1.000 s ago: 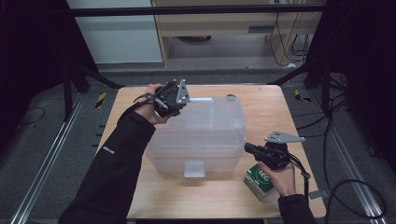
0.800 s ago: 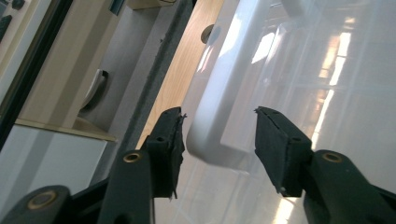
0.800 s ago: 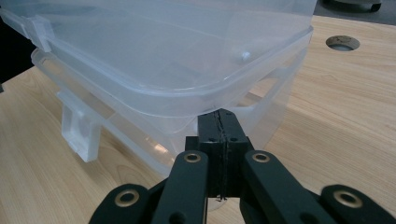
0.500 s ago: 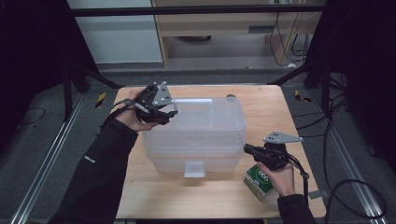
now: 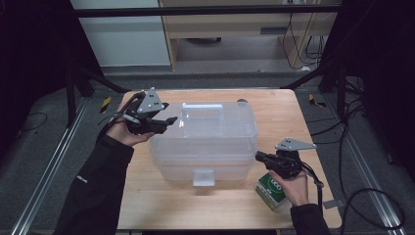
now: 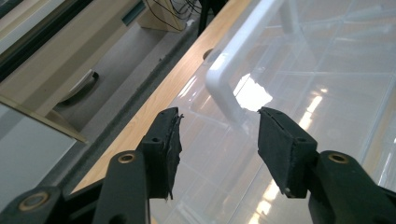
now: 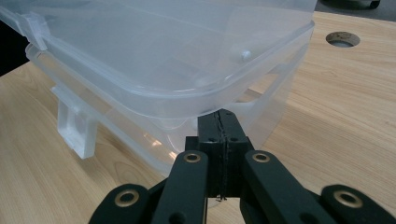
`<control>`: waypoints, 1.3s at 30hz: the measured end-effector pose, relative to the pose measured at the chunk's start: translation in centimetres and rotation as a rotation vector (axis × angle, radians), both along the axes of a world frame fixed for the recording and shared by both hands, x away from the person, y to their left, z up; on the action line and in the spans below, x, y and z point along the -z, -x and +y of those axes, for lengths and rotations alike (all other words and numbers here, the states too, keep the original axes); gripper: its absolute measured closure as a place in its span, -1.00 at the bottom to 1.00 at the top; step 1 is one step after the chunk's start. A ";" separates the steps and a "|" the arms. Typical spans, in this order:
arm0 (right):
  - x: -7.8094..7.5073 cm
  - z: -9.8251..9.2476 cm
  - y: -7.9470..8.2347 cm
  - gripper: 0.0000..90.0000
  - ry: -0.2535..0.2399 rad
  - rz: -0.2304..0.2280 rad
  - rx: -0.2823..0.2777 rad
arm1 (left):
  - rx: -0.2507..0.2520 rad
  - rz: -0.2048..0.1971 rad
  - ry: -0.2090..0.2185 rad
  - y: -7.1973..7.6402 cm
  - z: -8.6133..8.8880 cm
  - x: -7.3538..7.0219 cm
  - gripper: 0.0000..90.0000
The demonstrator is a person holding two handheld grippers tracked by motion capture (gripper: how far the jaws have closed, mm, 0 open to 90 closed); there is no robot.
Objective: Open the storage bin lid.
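A clear plastic storage box [image 5: 205, 142] with a lid and a white handle [image 5: 200, 110] stands in the middle of the wooden table [image 5: 286, 117]. My left gripper [image 5: 171, 120] hovers open at the box's left edge, its jaws spread toward the handle [image 6: 224, 79] over the lid [image 6: 299, 56]; in its own view the left gripper [image 6: 219, 130] holds nothing. My right gripper [image 5: 258, 155] is shut at the box's right front corner. Its tips [image 7: 219, 119] sit just under the lid rim [image 7: 196, 100], with nothing seen between them.
A green and white carton [image 5: 271, 191] lies on the table under my right hand. The box's front latch [image 5: 203, 177] hangs at mid front, also seen as a clear tab [image 7: 74, 126]. A round hole [image 7: 343, 38] is cut in the tabletop behind the box.
My left gripper has drifted left and nearer the person, from above the lid's back left to the box's left edge. The right gripper has stayed put.
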State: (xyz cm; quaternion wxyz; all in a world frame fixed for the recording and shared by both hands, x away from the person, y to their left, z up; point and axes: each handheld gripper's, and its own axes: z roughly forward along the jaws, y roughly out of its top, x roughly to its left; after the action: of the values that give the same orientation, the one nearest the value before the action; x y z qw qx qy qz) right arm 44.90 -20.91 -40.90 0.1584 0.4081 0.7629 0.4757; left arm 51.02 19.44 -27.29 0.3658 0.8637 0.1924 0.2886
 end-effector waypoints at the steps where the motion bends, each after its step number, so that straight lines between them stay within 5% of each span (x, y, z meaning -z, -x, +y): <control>1: 0.0 0.0 0.0 1.00 0.001 -0.001 0.000 | -0.013 0.000 0.017 0.1 0.4 0.0 0.11; 14: 0.0 0.1 0.0 1.00 0.006 0.004 -0.002 | -0.175 -0.018 0.219 1.7 4.5 0.9 0.44; 16: 0.0 0.1 0.0 1.00 0.007 0.004 -0.002 | -0.164 -0.033 0.237 1.6 4.8 0.9 0.45; 24: 0.0 0.1 0.0 1.00 0.008 0.005 -0.001 | -0.301 -0.074 0.334 3.2 8.3 2.1 0.66; 26: 0.0 0.1 0.0 1.00 0.010 0.005 -0.001 | -0.331 -0.051 0.368 3.6 9.0 2.6 0.69; 39: 0.1 0.2 0.0 1.00 0.014 0.009 0.000 | -0.405 0.007 0.383 5.0 11.3 7.9 0.91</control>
State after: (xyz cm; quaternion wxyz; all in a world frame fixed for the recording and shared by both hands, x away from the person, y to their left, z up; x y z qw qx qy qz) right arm 44.89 -20.76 -40.97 0.1579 0.4091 0.7668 0.4686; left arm 46.00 30.75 -35.21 0.4566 0.7237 0.4135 0.3112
